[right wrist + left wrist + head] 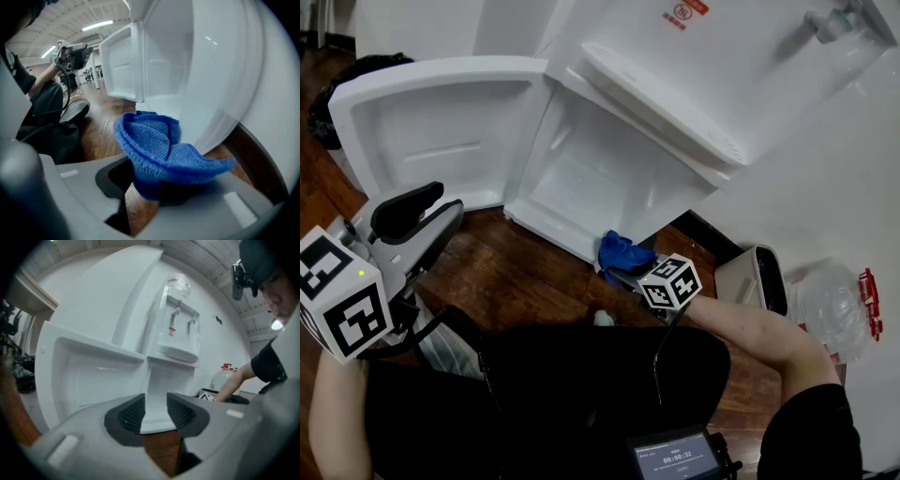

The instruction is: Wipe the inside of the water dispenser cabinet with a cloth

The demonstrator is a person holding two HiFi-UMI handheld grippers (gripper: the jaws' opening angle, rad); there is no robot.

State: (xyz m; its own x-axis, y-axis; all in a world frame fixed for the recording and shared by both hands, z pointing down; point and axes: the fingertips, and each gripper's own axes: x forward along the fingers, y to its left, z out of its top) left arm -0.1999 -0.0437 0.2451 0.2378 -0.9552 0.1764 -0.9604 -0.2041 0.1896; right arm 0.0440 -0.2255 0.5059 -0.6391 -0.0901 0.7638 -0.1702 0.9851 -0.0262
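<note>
Wooden floor [525,272] lies under the open white cabinet [600,178]. The right tongs [623,274] are clamped on the blue cloth [159,150], and the cabinet's lower edge is just ahead of them. The left tongs [154,416] stand slightly apart and empty. Wiping seems not yet begun; next the cloth must go inside and press on a wall.

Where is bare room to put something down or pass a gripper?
Free: the cabinet interior, bare, and the wooden floor between open door and blue cloth. Crowded: right of the cabinet, by the white box and clear bottle.
</note>
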